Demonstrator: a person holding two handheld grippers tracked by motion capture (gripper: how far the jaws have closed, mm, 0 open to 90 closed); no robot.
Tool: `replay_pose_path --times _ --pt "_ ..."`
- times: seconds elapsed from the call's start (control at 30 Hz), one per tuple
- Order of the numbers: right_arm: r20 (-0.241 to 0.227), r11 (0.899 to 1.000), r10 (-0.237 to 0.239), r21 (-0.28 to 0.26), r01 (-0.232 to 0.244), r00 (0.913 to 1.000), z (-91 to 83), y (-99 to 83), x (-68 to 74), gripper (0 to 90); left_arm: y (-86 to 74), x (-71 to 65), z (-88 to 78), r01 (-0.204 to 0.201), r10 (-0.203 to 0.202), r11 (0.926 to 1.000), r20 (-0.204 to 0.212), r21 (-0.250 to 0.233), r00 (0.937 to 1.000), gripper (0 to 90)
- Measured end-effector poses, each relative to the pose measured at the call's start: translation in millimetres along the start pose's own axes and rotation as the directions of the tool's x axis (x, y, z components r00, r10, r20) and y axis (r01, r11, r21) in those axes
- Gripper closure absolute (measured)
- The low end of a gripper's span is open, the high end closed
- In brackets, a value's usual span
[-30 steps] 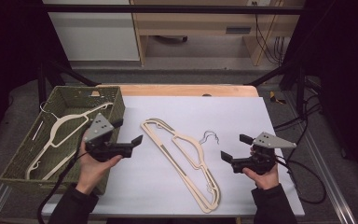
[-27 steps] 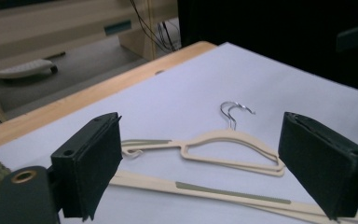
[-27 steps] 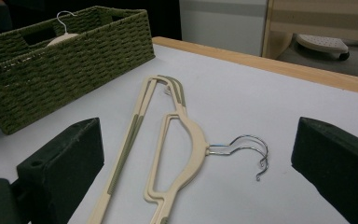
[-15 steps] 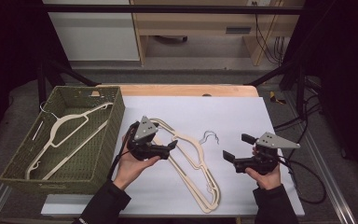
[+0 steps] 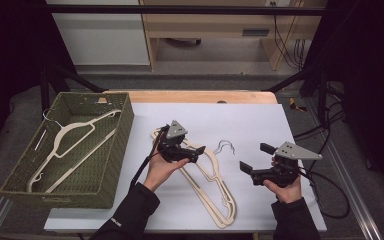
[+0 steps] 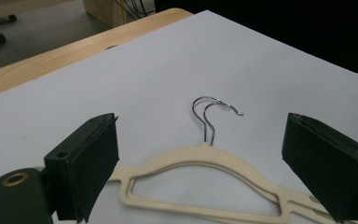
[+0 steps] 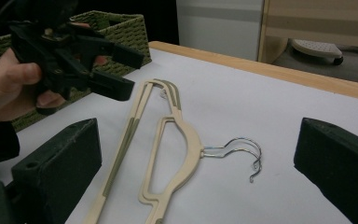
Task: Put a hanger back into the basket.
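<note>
Approach step: left gripper (image 5: 196, 151), jaws spread wide, poised over cream hangers (image 5: 215, 187) at frame centre, right gripper (image 5: 250, 169) likewise released at lower right; next, lowering and clenching on a hanger, judging by this.

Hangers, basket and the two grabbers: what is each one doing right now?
Left gripper: fingers open, above the stacked hangers.
Right gripper: fingers open, holding nothing.
Stacked hangers: lying flat on the white table.
Basket: holds one hanger, lying inside.
</note>
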State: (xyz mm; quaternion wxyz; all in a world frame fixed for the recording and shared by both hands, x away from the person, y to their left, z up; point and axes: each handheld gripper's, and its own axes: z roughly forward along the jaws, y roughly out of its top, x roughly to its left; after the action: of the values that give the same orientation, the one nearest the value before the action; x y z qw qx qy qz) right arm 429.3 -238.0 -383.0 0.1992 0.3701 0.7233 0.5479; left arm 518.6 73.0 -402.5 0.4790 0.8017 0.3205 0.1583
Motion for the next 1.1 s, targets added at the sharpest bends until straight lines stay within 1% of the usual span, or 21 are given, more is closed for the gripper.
replay_pose_path --times 0.03,0.1,0.17,0.23,0.4,0.5,0.53,0.57,0.63,0.7,0.73,0.77,0.83,0.9,0.97,1.0,1.07,1.1 --pt "0.0 1.0 0.0 0.0 0.0 1.0 0.0 0.0 0.0 1.3 0.0 0.0 0.0 0.0 0.0 1.0 0.0 0.0 1.0 11.0" --pt "0.0 1.0 -0.003 0.0 0.003 1.0 -0.2 -0.1 0.2 1.3 0.1 -0.3 8.1 -0.008 0.008 0.9999 -0.005 0.013 1.0 11.2" --pt "0.002 1.0 -0.002 -0.002 0.002 1.0 -0.7 0.3 -0.2 1.4 0.9 -0.5 15.7 -0.011 0.011 0.9996 0.005 0.024 0.9999 11.8" --pt "-0.001 1.0 -0.002 -0.005 0.002 1.0 -1.5 0.7 -0.5 1.5 1.1 -2.1 24.4 -0.017 0.017 0.9993 0.005 0.035 0.9998 12.7" --pt "0.003 1.0 -0.007 -0.006 0.007 1.0 -3.0 1.0 -1.0 1.6 -1.1 -5.1 47.7 -0.027 0.026 0.9967 0.019 0.077 0.9995 15.2" --pt "0.001 1.0 -0.008 -0.006 0.008 1.0 -3.1 0.9 -1.0 1.8 -3.5 -5.7 58.7 -0.02 0.018 0.9958 0.023 0.09 0.9996 17.5" --pt "-0.001 1.0 -0.007 -0.006 0.007 1.0 -2.6 0.9 -0.9 1.8 -5.3 -5.7 66.9 -0.021 0.019 0.9939 0.026 0.108 0.9995 19.1" --pt "-0.001 1.0 -0.007 -0.006 0.007 1.0 -2.6 0.9 -0.9 1.8 -5.3 -5.7 66.9 -0.021 0.019 0.9939 0.026 0.108 0.9995 20.3" --pt "0.0 1.0 -0.01 -0.006 0.01 0.9999 -2.5 0.8 -1.1 1.8 -6.5 -6.0 73.4 -0.026 0.023 0.9923 0.029 0.121 0.9993 21.1" --pt "-0.003 1.0 -0.008 -0.007 0.008 1.0 -3.2 1.2 -1.3 1.9 -7.4 -6.6 79.3 -0.03 0.026 0.9914 0.03 0.128 0.9992 24.0" --pt "-0.004 1.0 -0.008 -0.008 0.008 1.0 -3.5 1.2 -1.5 1.9 -8.1 -7.3 85.3 -0.03 0.026 0.99 0.029 0.138 0.9992 24.9" --pt "-0.004 1.0 -0.008 -0.008 0.008 1.0 -3.5 1.2 -1.5 1.9 -8.1 -7.3 85.3 -0.03 0.026 0.99 0.029 0.138 0.9992 26.1" --pt "-0.004 1.0 -0.006 -0.011 0.006 1.0 -3.7 1.4 -1.4 2.0 -8.7 -8.4 91.4 -0.031 0.026 0.988 0.036 0.151 0.999 27.1" --pt "-0.007 1.0 -0.008 -0.014 0.008 0.9999 -4.2 1.4 -1.9 2.0 -9.5 -9.3 96.8 -0.045 0.04 0.9857 0.032 0.162 0.9987 30.7" --pt "-0.006 1.0 -0.002 -0.015 0.002 1.0 -4.4 1.7 -1.6 2.1 -10.2 -9.1 101.6 -0.042 0.037 0.9847 0.029 0.169 0.9989 34.5" --pt "-0.007 1.0 -0.001 -0.015 0.001 1.0 -4.3 1.6 -1.5 2.2 -11.2 -7.9 105.6 -0.051 0.049 0.9816 0.018 0.184 0.9987 39.5" --pt "-0.009 1.0 -0.004 -0.013 0.004 0.9999 -4.0 1.4 -1.4 2.2 -12.1 -7.2 107.8 -0.048 0.047 0.9807 0.011 0.19 0.9988 46.4" --pt "-0.009 1.0 -0.004 -0.013 0.004 0.9999 -4.0 1.4 -1.4 2.2 -13.0 -5.9 109.2 -0.052 0.05 0.9792 0.014 0.196 0.9986 46.4"
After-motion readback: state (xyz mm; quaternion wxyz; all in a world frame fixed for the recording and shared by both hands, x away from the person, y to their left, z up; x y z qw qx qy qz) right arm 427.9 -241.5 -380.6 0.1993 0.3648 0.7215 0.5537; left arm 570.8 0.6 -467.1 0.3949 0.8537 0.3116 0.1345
